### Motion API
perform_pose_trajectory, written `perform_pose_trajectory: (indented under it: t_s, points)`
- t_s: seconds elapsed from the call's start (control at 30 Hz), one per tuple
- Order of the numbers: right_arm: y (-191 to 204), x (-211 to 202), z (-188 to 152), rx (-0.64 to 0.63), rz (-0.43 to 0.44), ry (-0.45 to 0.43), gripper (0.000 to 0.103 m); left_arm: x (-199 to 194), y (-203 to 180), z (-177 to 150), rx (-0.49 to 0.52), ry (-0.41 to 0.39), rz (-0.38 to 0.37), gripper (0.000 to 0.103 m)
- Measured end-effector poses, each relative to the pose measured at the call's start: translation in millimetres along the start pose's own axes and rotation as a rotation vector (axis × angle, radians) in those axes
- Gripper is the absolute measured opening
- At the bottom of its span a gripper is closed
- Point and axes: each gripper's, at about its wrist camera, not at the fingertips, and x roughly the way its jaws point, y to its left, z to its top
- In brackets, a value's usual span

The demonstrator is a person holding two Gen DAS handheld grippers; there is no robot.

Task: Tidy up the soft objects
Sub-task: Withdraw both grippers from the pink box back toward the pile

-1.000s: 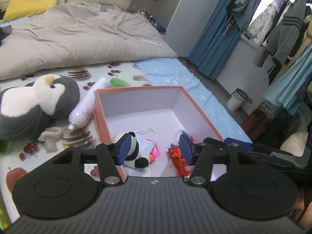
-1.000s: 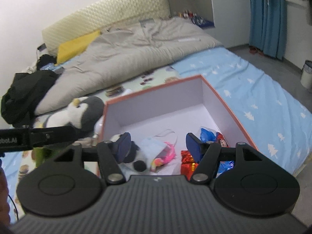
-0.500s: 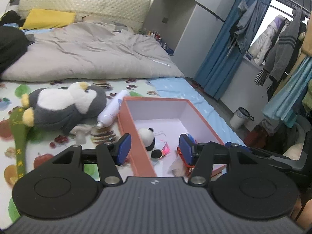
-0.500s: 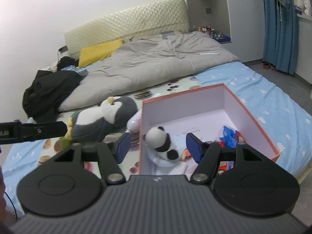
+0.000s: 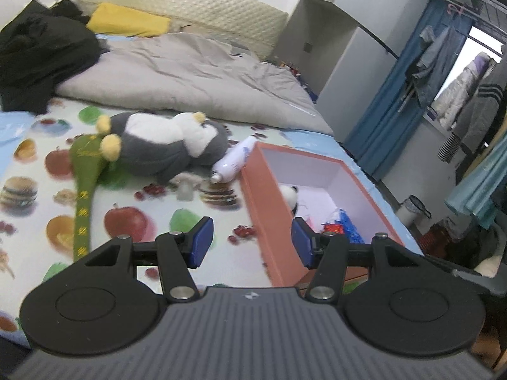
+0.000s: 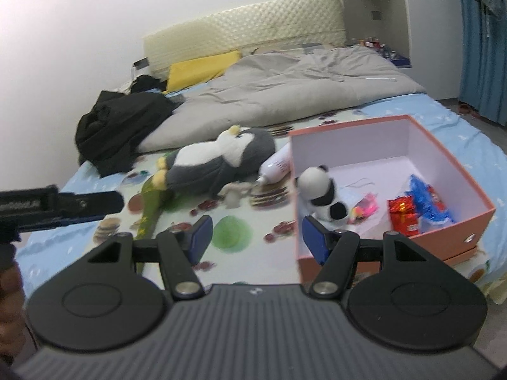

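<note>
A grey and white penguin plush (image 5: 164, 145) (image 6: 218, 161) lies on the fruit-print sheet, left of an orange box (image 5: 266, 218) (image 6: 443, 234). Inside the box are a small panda plush (image 5: 288, 194) (image 6: 320, 190), a pink item (image 6: 367, 205) and red and blue snack packets (image 6: 412, 209). My left gripper (image 5: 252, 242) is open and holds nothing, hovering in front of the box's near left corner. My right gripper (image 6: 253, 240) is also open with nothing between its fingers, over the sheet just left of the box. The left gripper's body (image 6: 57, 205) shows at the left edge of the right wrist view.
A white bottle (image 5: 234, 161) (image 6: 275, 164) and a small pale toy (image 6: 233, 193) lie between penguin and box. A long green cloth item (image 5: 84, 174) lies by the penguin's feet. Behind are a grey duvet (image 5: 190, 72), black clothes (image 6: 120, 126) and a yellow pillow (image 5: 126, 25).
Both grippers have drawn back and swung left, away from over the box. The box now sits to the right and the penguin is in fuller view. Both stay open.
</note>
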Motion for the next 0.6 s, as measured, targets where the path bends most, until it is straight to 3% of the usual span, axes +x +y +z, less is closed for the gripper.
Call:
perform_pose_trajectory:
  t_s: [0.33,0.6]
  points:
    - [30,12,-47,-0.041,0.079,0.029,0.065,-1,38,-37,-0.044,-0.019,0.043,0.061]
    - [40,39,-67,-0.059,0.105,0.083,0.065,34,69,-49,-0.098,0.005,0.046,0.06]
